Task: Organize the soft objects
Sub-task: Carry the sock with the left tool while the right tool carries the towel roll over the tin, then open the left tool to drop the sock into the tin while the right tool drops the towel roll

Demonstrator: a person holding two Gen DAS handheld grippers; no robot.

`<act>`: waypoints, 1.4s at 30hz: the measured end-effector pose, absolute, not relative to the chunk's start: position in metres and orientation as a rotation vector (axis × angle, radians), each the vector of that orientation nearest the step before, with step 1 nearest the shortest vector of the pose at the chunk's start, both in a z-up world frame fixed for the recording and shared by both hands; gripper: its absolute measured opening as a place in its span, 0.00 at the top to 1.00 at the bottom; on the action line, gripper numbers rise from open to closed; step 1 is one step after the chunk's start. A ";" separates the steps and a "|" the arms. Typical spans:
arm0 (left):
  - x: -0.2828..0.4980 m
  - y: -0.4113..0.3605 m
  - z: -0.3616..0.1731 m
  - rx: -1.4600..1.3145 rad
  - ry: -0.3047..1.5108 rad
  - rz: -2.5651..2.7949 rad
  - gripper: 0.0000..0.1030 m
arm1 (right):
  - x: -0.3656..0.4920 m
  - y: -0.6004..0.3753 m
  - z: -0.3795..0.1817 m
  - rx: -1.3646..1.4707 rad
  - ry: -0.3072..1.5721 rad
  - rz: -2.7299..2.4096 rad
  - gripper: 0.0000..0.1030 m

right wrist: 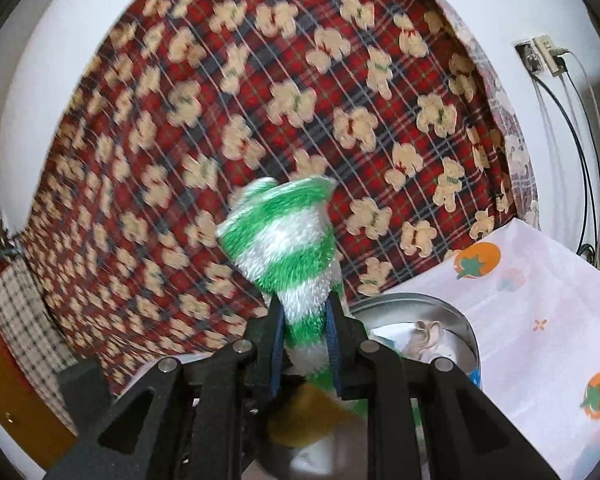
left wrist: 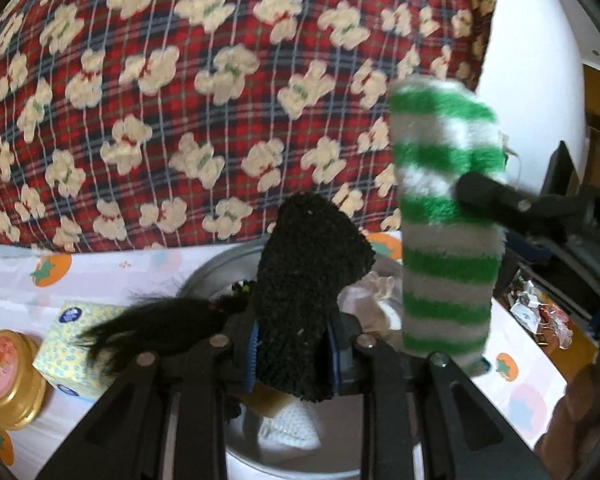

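Observation:
My left gripper is shut on a black fuzzy sock and holds it upright over a round metal tin. My right gripper is shut on a green and white striped fuzzy sock, also above the tin. In the left wrist view the striped sock hangs to the right with the right gripper's finger pressed on it. The tin holds a white knitted piece, pale cloth and something yellow.
A red plaid blanket with bear shapes fills the background. The surface has a white cloth with orange fruit prints. A yellow tissue pack, a gold-lidded jar and a black hair tuft lie left. Foil wrappers lie right.

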State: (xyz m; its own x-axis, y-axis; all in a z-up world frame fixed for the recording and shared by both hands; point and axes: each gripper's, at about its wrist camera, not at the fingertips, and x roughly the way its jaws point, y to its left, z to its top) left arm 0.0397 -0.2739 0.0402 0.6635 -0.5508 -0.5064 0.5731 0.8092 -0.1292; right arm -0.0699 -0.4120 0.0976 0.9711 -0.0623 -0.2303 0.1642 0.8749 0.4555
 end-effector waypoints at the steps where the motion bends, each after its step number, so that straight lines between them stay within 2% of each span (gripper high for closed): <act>1: 0.043 -0.276 0.037 0.049 0.565 -0.628 0.76 | -0.062 -0.415 0.093 0.487 0.227 -0.123 0.80; 8: 0.064 -0.287 0.017 0.085 0.616 -0.581 0.76 | -0.014 -0.433 0.058 0.468 0.326 -0.144 0.79; 11: 0.067 -0.291 0.012 0.111 0.610 -0.555 0.66 | 0.000 -0.434 0.043 0.430 0.349 -0.122 0.76; 13: 0.067 -0.296 0.011 0.153 0.600 -0.529 0.46 | 0.004 -0.437 0.036 0.438 0.361 -0.136 0.72; 14: 0.064 -0.298 0.012 0.173 0.585 -0.521 0.25 | 0.003 -0.441 0.036 0.467 0.367 -0.131 0.62; 15: 0.061 -0.298 0.013 0.188 0.562 -0.510 0.07 | 0.000 -0.446 0.036 0.502 0.350 -0.125 0.49; 16: 0.059 -0.298 0.015 0.196 0.545 -0.496 0.00 | -0.006 -0.449 0.036 0.528 0.324 -0.129 0.43; 17: 0.055 -0.296 0.018 0.200 0.519 -0.475 0.00 | -0.011 -0.450 0.038 0.541 0.300 -0.137 0.39; 20: 0.045 -0.291 0.023 0.203 0.467 -0.446 0.00 | -0.034 -0.448 0.044 0.526 0.212 -0.158 0.38; 23: 0.038 -0.282 0.024 0.181 0.449 -0.448 0.00 | -0.053 -0.447 0.046 0.521 0.142 -0.239 0.33; 32: 0.026 -0.240 0.016 0.096 0.437 -0.404 0.00 | -0.086 -0.428 0.041 0.470 0.120 -0.332 0.33; 42: 0.004 -0.211 0.011 0.131 0.377 -0.375 0.00 | -0.110 -0.390 0.035 0.328 0.111 -0.407 0.33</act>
